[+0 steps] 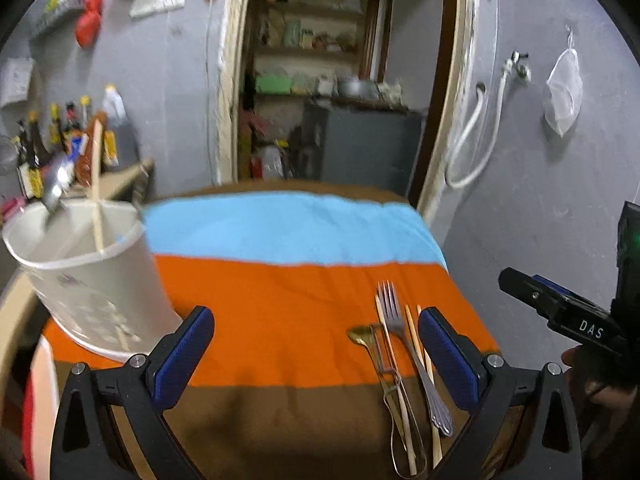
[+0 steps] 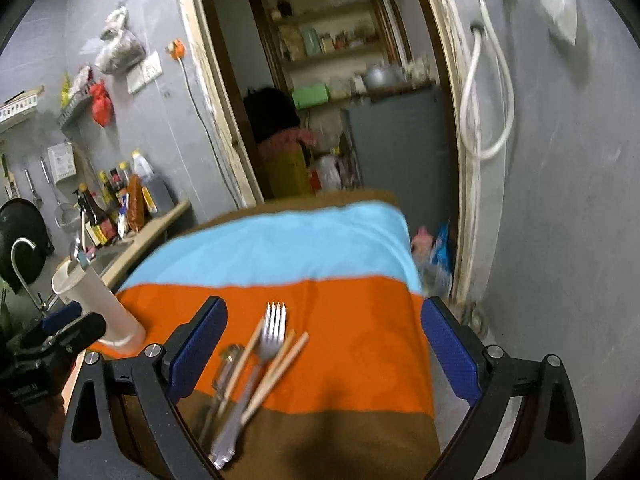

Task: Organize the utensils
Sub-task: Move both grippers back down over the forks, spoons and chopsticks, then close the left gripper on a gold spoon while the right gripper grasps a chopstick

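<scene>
Striped cloth (image 1: 280, 312): both tools (image 1: 316, 354) (image 2: 324, 346) gape empty; only left view shows chopstick (image 1: 97, 196) in holder (image 1: 92, 280).

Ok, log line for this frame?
left gripper open | right gripper open | fork, chopsticks on cloth | holder left

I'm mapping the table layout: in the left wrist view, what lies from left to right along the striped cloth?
White plastic utensil holder → bare orange stripe of the cloth → gold spoon → silver metal fork → black right gripper at the edge.
</scene>
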Available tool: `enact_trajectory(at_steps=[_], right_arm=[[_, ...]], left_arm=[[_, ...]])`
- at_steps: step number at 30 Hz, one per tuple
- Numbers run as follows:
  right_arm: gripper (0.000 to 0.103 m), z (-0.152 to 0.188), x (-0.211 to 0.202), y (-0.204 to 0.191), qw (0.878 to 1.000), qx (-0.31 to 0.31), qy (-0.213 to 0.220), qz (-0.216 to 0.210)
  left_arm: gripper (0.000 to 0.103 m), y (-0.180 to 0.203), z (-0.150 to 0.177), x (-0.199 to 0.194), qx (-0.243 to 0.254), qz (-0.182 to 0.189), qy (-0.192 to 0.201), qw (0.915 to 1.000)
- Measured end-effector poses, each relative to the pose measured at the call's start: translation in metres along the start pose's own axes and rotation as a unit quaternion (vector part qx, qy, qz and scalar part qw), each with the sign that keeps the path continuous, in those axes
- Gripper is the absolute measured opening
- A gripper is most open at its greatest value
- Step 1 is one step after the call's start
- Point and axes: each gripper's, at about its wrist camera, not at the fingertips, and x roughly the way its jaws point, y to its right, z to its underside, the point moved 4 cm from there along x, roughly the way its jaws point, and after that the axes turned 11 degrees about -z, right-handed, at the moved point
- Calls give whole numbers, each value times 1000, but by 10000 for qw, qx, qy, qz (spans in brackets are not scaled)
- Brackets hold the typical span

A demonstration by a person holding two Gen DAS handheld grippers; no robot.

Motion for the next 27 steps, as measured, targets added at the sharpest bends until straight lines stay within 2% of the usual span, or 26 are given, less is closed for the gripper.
enact_trajectory(at_steps=[2,4,9,12,15,18,21,24,27], right_arm=[[95,6,11,6,9998,72,-161,-57],[92,13,20,9,9994,86,-320,-84],[68,29,45,13,9971,220,-685,-238],[59,34,59,13,9951,294,-881,-346],[49,39,69,11,9931,295,-1041,-459],[37,43,79,9,9907,304,-1193,-585],[32,46,88,9,9883,360,-1321,-677],[32,49,93,6,9867,363,-1405,-739],[32,50,101,5,9847,363,-1502,-809]], left_arm=[[98,3,5,11,-4,75,-197,9998],[89,5,10,24,15,120,-429,9990],[77,13,24,51,34,211,-1000,9948],[71,18,30,61,-7,383,-1289,9909],[69,23,30,65,-105,605,-1388,9884],[59,29,30,69,-82,774,-1549,9848],[49,37,34,74,-56,951,-1730,9803],[46,42,38,77,-27,1032,-1818,9779],[39,46,39,81,26,1038,-1891,9764]])
